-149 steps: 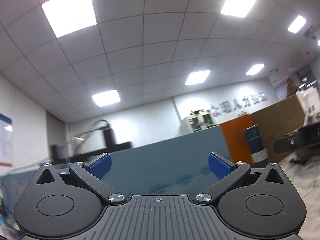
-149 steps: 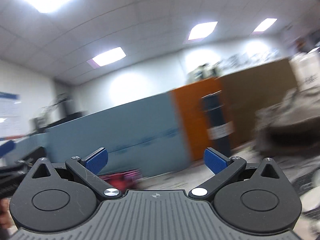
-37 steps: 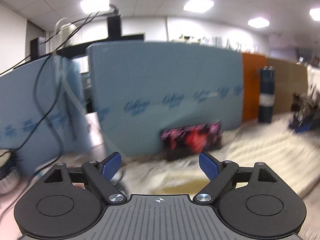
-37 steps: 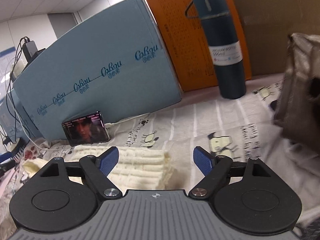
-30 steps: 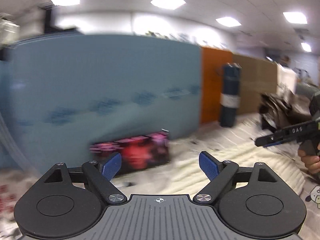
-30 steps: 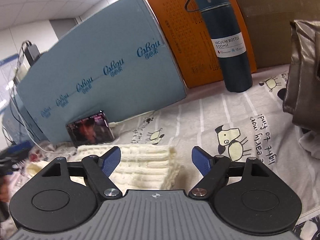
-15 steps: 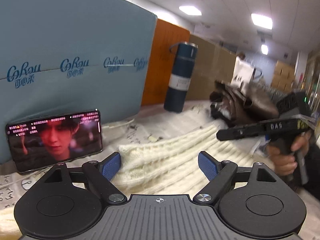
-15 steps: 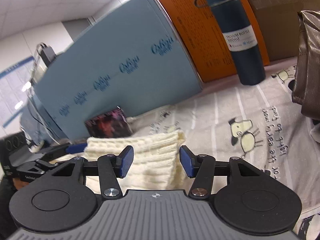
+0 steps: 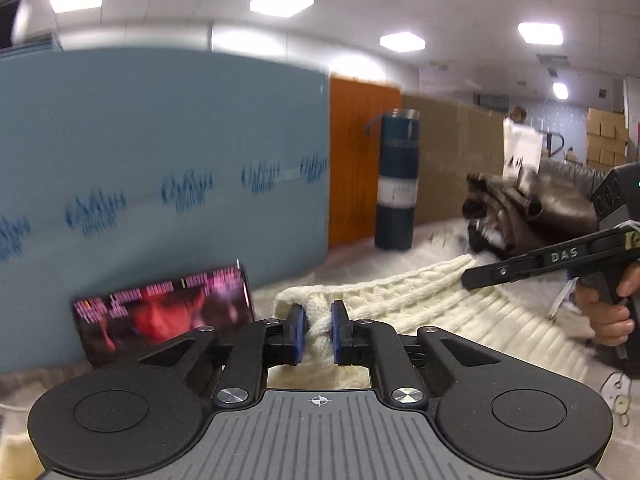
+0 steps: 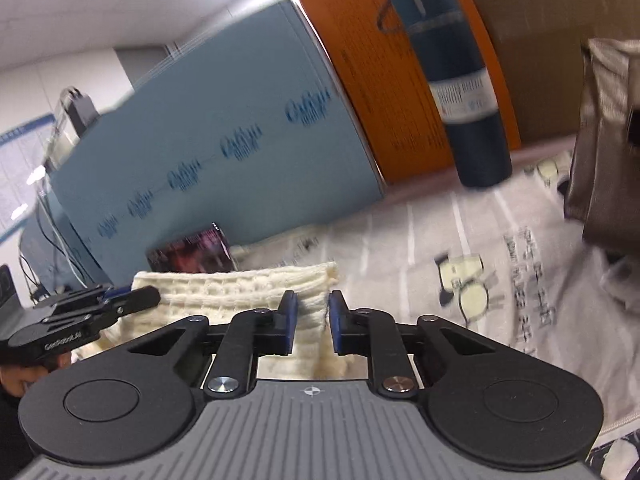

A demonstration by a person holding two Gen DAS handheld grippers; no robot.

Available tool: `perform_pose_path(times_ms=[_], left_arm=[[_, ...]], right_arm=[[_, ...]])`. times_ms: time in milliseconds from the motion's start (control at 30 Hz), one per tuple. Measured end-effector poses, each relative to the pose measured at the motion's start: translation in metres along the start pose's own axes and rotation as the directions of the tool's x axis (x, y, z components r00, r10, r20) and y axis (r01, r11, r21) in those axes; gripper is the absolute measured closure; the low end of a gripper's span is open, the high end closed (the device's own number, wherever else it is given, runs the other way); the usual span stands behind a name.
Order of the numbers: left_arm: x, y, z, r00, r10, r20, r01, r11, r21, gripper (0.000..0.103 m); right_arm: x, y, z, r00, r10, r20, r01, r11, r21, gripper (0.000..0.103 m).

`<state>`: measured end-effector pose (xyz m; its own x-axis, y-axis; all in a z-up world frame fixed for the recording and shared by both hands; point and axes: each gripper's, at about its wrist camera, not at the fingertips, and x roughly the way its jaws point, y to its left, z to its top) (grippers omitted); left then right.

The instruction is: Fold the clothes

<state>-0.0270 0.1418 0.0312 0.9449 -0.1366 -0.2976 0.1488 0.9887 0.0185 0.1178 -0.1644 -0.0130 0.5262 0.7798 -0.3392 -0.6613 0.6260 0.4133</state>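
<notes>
We hold the cream sweater point(image 9: 400, 304) in both claws: our left gripper point(image 9: 319, 330) is pinched narrow on a fold at its near left edge, our right gripper point(image 10: 310, 322) likewise narrow on its right edge. The sweater lies on the printed sheet point(image 10: 500, 264), a phone point(image 9: 160, 316) and a blue bottle point(image 9: 396, 184) beyond it at the far side.

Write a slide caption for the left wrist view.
Left gripper pinches the cream sweater beside a phone.
</notes>
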Motion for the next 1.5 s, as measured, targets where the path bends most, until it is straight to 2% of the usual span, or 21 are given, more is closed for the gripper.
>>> perform_pose_path(times_ms=[267,400,533,700,900,967,1000,1033,1067,1100,1133,1200,1233,1300,1333,1367,1433,1467,1500], left_arm=[[-0.088,-0.029,0.001,0.985,-0.019,0.169,0.017,1.0,0.015,0.094],[-0.134,-0.041,-0.01,0.969,-0.075,0.234,0.073,0.997,0.018,0.094],[-0.17,-0.052,-0.031,0.951,-0.153,0.27,0.151,0.988,0.028,0.095],[-0.195,-0.066,-0.056,0.942,-0.237,0.236,0.24,0.971,0.016,0.094],[-0.203,-0.079,-0.073,0.937,-0.324,0.127,0.325,0.946,0.012,0.094],[-0.202,-0.081,-0.079,0.933,-0.352,0.071,0.352,0.936,0.011,0.094],[-0.201,-0.082,-0.082,0.93,-0.366,0.041,0.366,0.93,0.009,0.094],[-0.199,-0.082,-0.084,0.925,-0.379,0.01,0.379,0.925,0.008,0.093],[-0.198,-0.083,-0.088,0.919,-0.394,-0.026,0.394,0.919,0.006,0.093],[-0.198,-0.084,-0.092,0.91,-0.409,-0.065,0.41,0.912,0.002,0.091],[-0.199,-0.085,-0.095,0.907,-0.414,-0.08,0.415,0.91,0.001,0.089],[-0.203,-0.083,-0.097,0.908,-0.41,-0.084,0.411,0.911,0.004,0.082],[-0.209,-0.081,-0.097,0.913,-0.405,-0.058,0.405,0.914,-0.002,0.075],[-0.224,-0.074,-0.095,0.921,-0.388,0.026,0.388,0.921,-0.025,0.062],[-0.23,-0.069,-0.094,0.932,-0.356,0.071,0.36,0.932,-0.051,0.049],[-0.234,-0.063,-0.093,0.95,-0.293,0.104,0.303,0.948,-0.097,0.039],[-0.237,-0.048,-0.093,0.982,-0.131,0.138,0.158,0.965,-0.211,0.037],[-0.238,-0.041,-0.095,0.989,-0.036,0.143,0.075,0.959,-0.272,0.034],[-0.238,-0.033,-0.097,0.988,0.069,0.14,-0.018,0.94,-0.342,0.03]], right_arm=[[-0.057,0.038,-0.001,0.982,0.115,0.15,-0.097,0.987,-0.125,0.09],[-0.101,0.058,-0.013,0.956,0.218,0.195,-0.188,0.969,-0.159,0.09],[-0.148,0.073,-0.039,0.94,0.277,0.201,-0.232,0.948,-0.218,0.09],[-0.19,0.085,-0.072,0.951,0.272,0.148,-0.229,0.94,-0.252,0.09],[-0.216,0.091,-0.104,0.976,0.209,0.057,-0.191,0.954,-0.23,0.09],[-0.221,0.091,-0.112,0.98,0.199,0.021,-0.19,0.957,-0.218,0.083],[-0.223,0.091,-0.116,0.978,0.208,-0.009,-0.205,0.954,-0.217,0.076],[-0.226,0.09,-0.119,0.974,0.225,-0.033,-0.227,0.949,-0.219,0.05],[-0.229,0.089,-0.122,0.968,0.243,-0.055,-0.249,0.943,-0.221,0.029],[-0.232,0.087,-0.125,0.962,0.264,-0.074,-0.274,0.936,-0.221,0.024],[-0.234,0.084,-0.126,0.958,0.274,-0.078,-0.285,0.935,-0.212,0.022],[-0.238,0.077,-0.124,0.957,0.283,-0.062,-0.29,0.938,-0.188,0.02],[-0.239,0.073,-0.122,0.957,0.286,-0.044,-0.289,0.941,-0.174,0.016],[-0.235,0.064,-0.113,0.958,0.287,-0.004,-0.285,0.949,-0.131,0.013],[-0.231,0.059,-0.109,0.958,0.287,0.015,-0.284,0.953,-0.11,0.011],[-0.225,0.055,-0.104,0.96,0.279,0.031,-0.275,0.958,-0.085,0.007],[-0.206,0.046,-0.093,0.971,0.234,0.048,-0.233,0.972,-0.024,0.006],[-0.197,0.042,-0.088,0.976,0.21,0.055,-0.21,0.978,0.008,0.006],[-0.185,0.039,-0.083,0.98,0.193,0.052,-0.195,0.98,0.037,0.006]])
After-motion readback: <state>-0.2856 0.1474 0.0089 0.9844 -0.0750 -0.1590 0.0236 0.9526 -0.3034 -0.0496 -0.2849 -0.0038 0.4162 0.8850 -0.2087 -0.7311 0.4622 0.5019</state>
